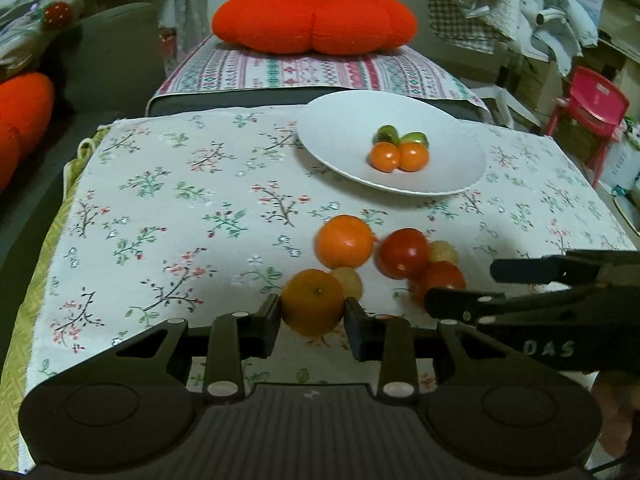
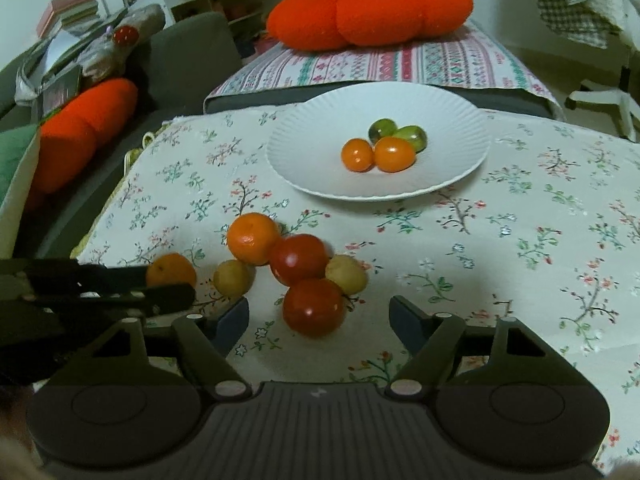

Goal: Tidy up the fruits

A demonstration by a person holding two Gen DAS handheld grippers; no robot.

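The left gripper (image 1: 312,318) pinches a small orange (image 1: 311,302) at six o'clock on the flowered cloth (image 1: 168,200). A larger orange (image 1: 345,241), two red tomatoes (image 1: 402,253) and pale yellow fruits (image 1: 349,280) cluster toward four o'clock, where the right gripper (image 1: 460,286) reaches in. The white plate (image 1: 340,128) at one o'clock holds four small fruits (image 1: 400,148).

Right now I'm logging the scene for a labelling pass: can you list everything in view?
Plate: one, white, far side of cloth.
Small tomatoes on plate: two orange, two green.
Mandarins: two, orange; one loose, one in left gripper.
Red tomatoes: two, near edge.
Yellow fruits: two, beside them.
Tablecloth: one, floral white.
Plush cushions: two, orange.
Left gripper: shut on mandarin.
Right gripper: open, around the near red tomato.
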